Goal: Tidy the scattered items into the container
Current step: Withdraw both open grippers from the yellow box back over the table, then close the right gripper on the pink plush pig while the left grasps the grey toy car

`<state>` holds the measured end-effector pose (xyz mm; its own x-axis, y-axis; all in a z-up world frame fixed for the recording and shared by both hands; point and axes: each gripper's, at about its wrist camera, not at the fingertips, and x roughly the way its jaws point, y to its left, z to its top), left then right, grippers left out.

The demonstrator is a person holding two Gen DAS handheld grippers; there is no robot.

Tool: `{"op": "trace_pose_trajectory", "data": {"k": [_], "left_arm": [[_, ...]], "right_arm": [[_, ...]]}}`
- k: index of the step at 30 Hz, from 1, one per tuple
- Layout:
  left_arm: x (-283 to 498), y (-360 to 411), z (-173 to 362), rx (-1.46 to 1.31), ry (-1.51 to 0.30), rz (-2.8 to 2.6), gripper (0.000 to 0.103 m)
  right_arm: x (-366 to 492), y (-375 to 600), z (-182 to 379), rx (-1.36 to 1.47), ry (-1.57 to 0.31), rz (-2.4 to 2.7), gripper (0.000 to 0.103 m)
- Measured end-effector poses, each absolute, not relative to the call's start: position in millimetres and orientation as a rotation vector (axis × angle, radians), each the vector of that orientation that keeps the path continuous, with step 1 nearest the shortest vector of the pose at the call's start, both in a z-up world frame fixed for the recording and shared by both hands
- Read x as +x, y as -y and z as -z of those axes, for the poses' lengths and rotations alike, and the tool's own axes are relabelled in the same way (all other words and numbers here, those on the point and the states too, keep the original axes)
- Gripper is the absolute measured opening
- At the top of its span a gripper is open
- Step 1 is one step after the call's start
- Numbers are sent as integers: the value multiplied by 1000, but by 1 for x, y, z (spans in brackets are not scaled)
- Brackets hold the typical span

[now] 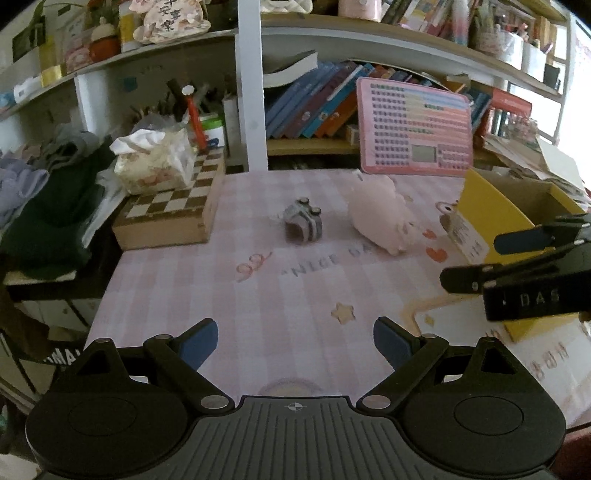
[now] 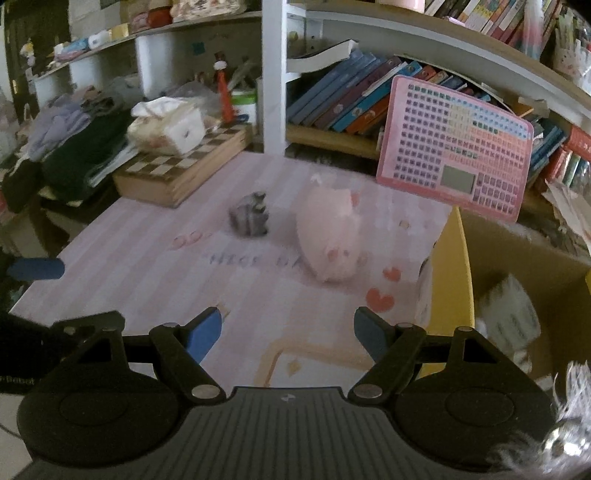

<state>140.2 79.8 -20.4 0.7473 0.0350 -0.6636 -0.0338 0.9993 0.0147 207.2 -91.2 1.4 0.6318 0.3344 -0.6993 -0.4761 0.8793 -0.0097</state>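
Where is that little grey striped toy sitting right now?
The grey striped toy sits mid-table on the pink tablecloth in both views, left of the pink plush pig, right of the chessboard box.

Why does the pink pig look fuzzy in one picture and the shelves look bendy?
Right wrist view: motion blur smears the pig and the little grey toy. Left wrist view: the pig is sharper. Both views: the fisheye lens bends the shelves into curves, and the light is dim.
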Motion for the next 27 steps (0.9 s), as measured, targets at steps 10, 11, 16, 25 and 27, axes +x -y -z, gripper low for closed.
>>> {"op": "trace_pose_trajectory", "data": {"k": [10,11,16,25,27], "left_arm": [[207,-78,33,25,-726,-48,93],[213,-78,35,27,-728,-50,93],[246,-78,44,46,-721,-70,93],[296,-77,66,30,-684,-91,91],[304,-77,70,25,-679,-86,89]], "right_arm": [[282,78,4,-182,-768,-470,78],[289,76,5,-179,-774,-472,78],[320,68,11,-166,-808,-472,78],[373,62,33,-121,-914,-445,77],[381,62,38,-109,-937,-441,77]]}}
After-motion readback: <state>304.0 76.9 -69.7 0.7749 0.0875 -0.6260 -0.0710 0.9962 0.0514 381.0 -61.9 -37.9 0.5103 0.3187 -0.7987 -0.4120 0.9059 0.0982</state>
